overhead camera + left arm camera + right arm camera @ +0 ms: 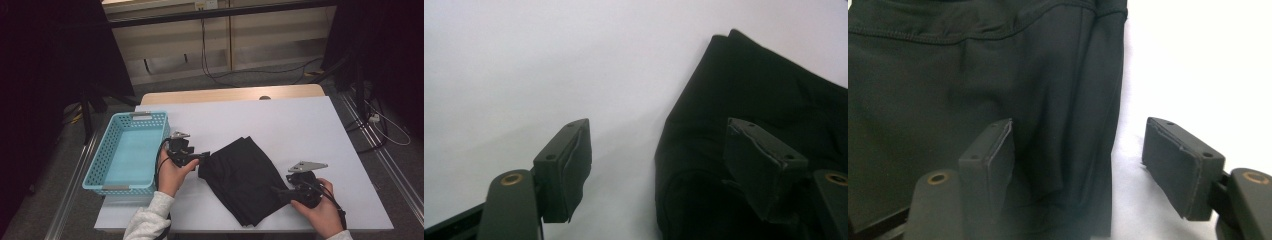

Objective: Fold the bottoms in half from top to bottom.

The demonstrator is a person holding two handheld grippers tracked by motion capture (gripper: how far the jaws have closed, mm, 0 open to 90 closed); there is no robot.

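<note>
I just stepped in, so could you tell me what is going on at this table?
A person works a folded black cloth on the white table with a gripper in each hand. The left gripper and right gripper sit at opposite edges of it, fingers open, gripping nothing. A blue basket waits on the left.

The high view looks forward and down from above the person's side, taking in the whole white table (300, 125) and the floor beyond. The left gripper view rides low and close over the tabletop, facing the edge of the folded black garment (764, 100). The right gripper view sits just as close at the garment's opposite edge. All three share that garment and the table.
</note>
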